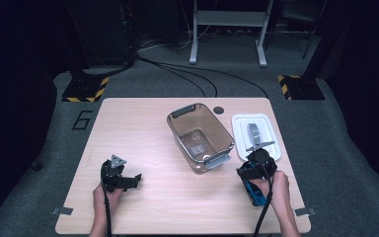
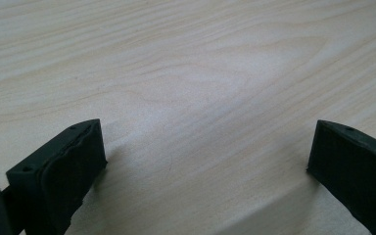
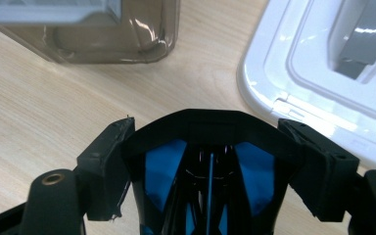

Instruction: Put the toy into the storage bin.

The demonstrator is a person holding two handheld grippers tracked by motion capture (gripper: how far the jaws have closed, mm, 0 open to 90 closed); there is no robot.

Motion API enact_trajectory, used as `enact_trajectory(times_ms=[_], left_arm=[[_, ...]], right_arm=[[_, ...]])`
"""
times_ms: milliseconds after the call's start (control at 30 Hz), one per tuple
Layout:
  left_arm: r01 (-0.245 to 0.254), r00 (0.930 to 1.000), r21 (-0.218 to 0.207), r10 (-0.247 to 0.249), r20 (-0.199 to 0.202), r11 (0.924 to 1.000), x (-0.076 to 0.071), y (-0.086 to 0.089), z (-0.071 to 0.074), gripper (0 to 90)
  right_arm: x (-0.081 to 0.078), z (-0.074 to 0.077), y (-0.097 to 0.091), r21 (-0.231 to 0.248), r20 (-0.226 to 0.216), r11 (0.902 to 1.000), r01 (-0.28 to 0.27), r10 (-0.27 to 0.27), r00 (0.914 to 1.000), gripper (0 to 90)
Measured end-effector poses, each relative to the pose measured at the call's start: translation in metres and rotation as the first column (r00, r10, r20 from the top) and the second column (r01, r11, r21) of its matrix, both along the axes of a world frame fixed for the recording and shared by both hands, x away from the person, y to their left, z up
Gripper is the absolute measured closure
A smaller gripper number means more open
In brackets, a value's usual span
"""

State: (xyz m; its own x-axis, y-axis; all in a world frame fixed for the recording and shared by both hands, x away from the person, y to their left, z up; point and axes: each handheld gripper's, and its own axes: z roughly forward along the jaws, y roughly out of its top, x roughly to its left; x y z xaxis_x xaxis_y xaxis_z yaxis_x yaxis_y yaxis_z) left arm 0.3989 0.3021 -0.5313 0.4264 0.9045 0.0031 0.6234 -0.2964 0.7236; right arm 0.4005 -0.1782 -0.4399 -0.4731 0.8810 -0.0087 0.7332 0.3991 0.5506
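The wooden table [image 1: 143, 123] carries a clear brown bin [image 1: 200, 136] at its middle and, just right of it, a white lid [image 1: 256, 132] with a grey handle. Near the right front edge, the right gripper [image 3: 210, 156] has its jaws clamped on the sides of a black and blue toy car [image 3: 210, 171]. At the left front, the left gripper [image 2: 205, 161] stands wide apart, holding nothing.

High view looks down on the table [image 1: 143, 123]; both gripper views skim its wood closely.
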Motion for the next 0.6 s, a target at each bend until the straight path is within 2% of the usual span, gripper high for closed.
enact_trajectory(times_ms=[133,333,600], left_arm=[[0.005,1.0000,0.003,-0.005,-0.008,1.0000,0.000,0.000,0.001,0.5],[0.001,1.0000,0.001,-0.001,-0.001,1.0000,0.000,0.000,0.000,0.5],[0.000,1.0000,-0.001,0.000,0.000,1.0000,0.000,0.000,0.000,0.5]], right_arm=[[-0.004,0.011,-0.001,-0.001,0.029,1.0000,0.004,-0.004,0.9996,24.2],[-0.007,0.025,-0.001,0.005,0.056,1.0000,0.004,-0.004,0.9984,24.2],[0.000,0.035,-0.003,0.000,0.070,1.0000,0.007,-0.007,0.9975,24.2]])
